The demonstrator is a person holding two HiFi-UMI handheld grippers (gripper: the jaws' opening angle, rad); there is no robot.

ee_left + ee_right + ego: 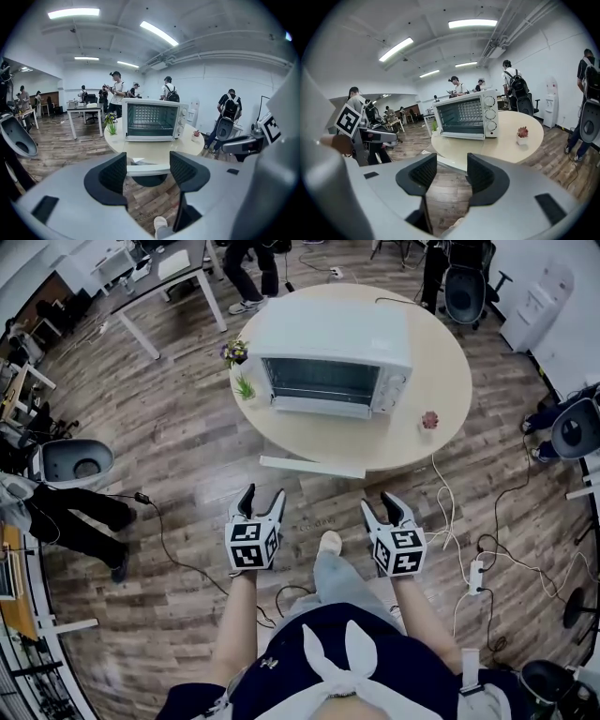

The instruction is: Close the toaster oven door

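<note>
Standing back from a round beige wooden table (441, 371), well apart from it. The boxy white toaster oven (333, 338) sits toward the table's far side, front facing here. Its glass-and-metal door (323, 407) appears dropped flat on the bottom hinge, with the wire rack showing inside. A small green potted plant (246, 388) stands just beside the oven's left corner, and a small red succulent in a white pot (429, 419) stands near its right. The left gripper (262, 496) and right gripper (381, 505) are held low over the wood floor, each with jaws spread and nothing between them. Handling, by judgement: the door is light and rigid, and the glass won't like a slam. The hinge spring may snap it the last bit. The oven is likely light enough to skid on the smooth top. Best hold is the free front edge or handle, lifted from beneath, with the other gripper steadying the casing.
</note>
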